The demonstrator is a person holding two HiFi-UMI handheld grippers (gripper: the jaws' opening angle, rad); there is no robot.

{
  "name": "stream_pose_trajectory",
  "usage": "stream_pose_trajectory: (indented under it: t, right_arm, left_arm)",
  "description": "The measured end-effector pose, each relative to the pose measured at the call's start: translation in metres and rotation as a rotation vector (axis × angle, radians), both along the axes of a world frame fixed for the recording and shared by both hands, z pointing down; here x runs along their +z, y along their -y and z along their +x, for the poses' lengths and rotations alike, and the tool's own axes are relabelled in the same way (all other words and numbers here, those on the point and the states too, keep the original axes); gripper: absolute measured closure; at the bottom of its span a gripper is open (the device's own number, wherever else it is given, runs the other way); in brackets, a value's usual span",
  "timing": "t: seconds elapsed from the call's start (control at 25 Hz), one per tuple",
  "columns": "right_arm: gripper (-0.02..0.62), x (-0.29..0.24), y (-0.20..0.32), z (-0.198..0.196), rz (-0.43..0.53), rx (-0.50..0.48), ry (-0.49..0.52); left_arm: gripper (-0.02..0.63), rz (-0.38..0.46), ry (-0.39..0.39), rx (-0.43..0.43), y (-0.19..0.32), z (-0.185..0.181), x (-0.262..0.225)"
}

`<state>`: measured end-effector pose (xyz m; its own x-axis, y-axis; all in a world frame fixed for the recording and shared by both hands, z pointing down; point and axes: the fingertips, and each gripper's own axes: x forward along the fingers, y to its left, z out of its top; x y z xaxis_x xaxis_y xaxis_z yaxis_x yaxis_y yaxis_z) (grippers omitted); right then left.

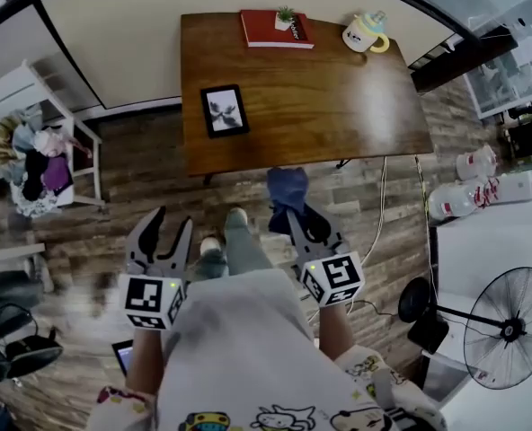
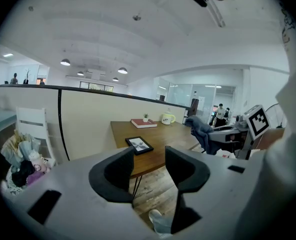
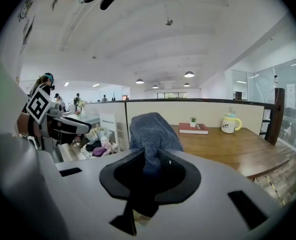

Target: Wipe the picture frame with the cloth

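A small black picture frame [image 1: 224,109] lies flat near the left front corner of the wooden table [image 1: 338,106]; the left gripper view shows the frame [image 2: 139,144] ahead, beyond the jaws. My left gripper [image 1: 170,227] hangs over the floor short of the table, open and empty [image 2: 149,156]. My right gripper [image 1: 304,223] is shut on a dark blue cloth [image 1: 288,189], which bunches up out of the jaws at the table's front edge. In the right gripper view the cloth [image 3: 150,131] stands up between the closed jaws [image 3: 150,166] and hides part of the table.
A red book [image 1: 275,29] with a small potted plant [image 1: 285,18] on it and a mug [image 1: 365,32] stand at the table's far edge. A white chair heaped with clothes [image 1: 32,151] is at the left. A floor fan [image 1: 509,326] and cables lie at the right.
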<state>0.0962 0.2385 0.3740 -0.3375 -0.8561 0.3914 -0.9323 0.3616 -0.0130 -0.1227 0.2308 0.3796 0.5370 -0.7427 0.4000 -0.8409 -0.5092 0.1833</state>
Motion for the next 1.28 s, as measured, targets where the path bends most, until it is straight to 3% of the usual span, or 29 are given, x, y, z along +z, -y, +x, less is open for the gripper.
stream_pose_trajectory:
  t: [0.4, 1.0, 1.28]
  right_arm:
    - [0.538, 0.013, 0.043, 0.000, -0.015, -0.036, 0.003]
    - [0.538, 0.003, 0.215, 0.027, -0.007, -0.132, -0.005]
    - [0.538, 0.006, 0.277, 0.037, -0.015, -0.196, 0.009]
  left_arm:
    - [0.428, -0.013, 0.010, -0.044, 0.034, -0.003, 0.011]
    - [0.430, 0.004, 0.022, -0.085, 0.193, 0.042, -0.005]
    - [0.430, -0.016, 0.040, -0.140, 0.243, 0.054, -0.001]
